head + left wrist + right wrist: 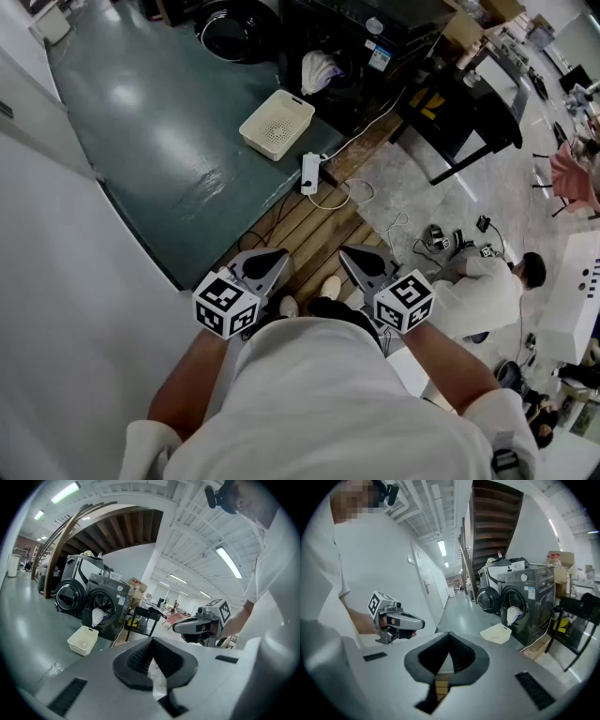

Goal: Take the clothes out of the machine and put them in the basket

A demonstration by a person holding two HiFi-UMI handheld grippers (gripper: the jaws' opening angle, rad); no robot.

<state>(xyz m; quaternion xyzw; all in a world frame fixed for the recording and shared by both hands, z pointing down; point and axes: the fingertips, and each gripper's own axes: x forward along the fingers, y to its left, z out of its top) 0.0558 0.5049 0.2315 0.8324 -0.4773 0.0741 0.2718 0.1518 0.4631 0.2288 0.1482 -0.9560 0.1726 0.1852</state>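
A dark front-loading washing machine [361, 37] stands at the far side of the floor, and a white cloth [321, 70] hangs out of its door opening. In front of it a cream plastic basket [277, 124] sits on the green floor. The machine [107, 605], the cloth [97, 617] and the basket [83, 640] show far off in the left gripper view. They are also distant in the right gripper view: machine [526, 603], cloth [513, 614], basket [497, 633]. My left gripper [277, 257] and right gripper [353, 257] are held close to my body, both shut and empty.
A second washer [230, 30] stands left of the first. A white power strip [309, 173] with trailing cables lies on the wooden planks [309, 234] ahead. A black table frame [464, 112] stands to the right. A person [487, 286] sits on the floor at right. A white wall [56, 281] runs along the left.
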